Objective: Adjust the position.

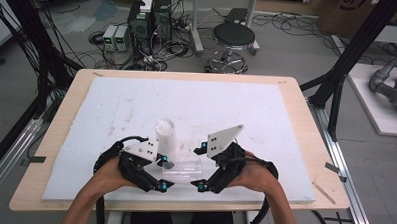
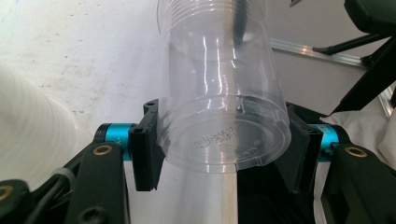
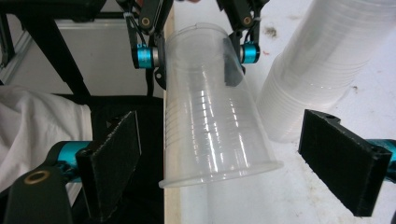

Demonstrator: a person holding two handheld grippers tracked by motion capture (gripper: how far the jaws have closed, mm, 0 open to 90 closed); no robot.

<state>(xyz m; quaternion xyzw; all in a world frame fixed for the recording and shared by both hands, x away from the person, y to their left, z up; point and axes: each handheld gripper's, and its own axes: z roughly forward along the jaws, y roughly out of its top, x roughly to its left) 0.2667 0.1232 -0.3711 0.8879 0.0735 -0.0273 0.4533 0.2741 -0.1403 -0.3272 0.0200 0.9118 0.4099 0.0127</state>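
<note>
**Clear cup held sideways near the front edge of the white mat**

The landmark is the white mat (image 1: 136, 105) that covers most of the wooden table (image 1: 306, 126). Both grippers work at the mat's near edge, about midway along it, with the person's hands coming in from below.

The left gripper (image 2: 219, 149) has its jaws pinched on the base end of a single clear cup (image 2: 219, 88); the black pads press the cup's wall from both sides just above its bottom. In the right gripper view the same clear cup (image 3: 210, 116) lies roughly horizontal, its open rim pointing toward the right gripper (image 3: 219, 163). That gripper's jaws are spread wide, one on each side of the rim, with clear gaps between pads and plastic.

In the high view the clear cup (image 1: 184, 169) spans the gap between the left gripper (image 1: 165, 175) and the right gripper (image 1: 200, 167), above the mat's front strip. Just behind it, toward the mat's middle, stands a stack of clear cups (image 1: 165, 136), upright and close to the left gripper; in the right gripper view the stack of clear cups (image 3: 317, 70) sits just beside the held cup, whether touching it I cannot tell.

The rest of the mat, to either side and toward its far edge, is open surface. A bare wood border runs around the mat. Beyond the far edge of the table stands a round stool (image 1: 233, 38).
</note>
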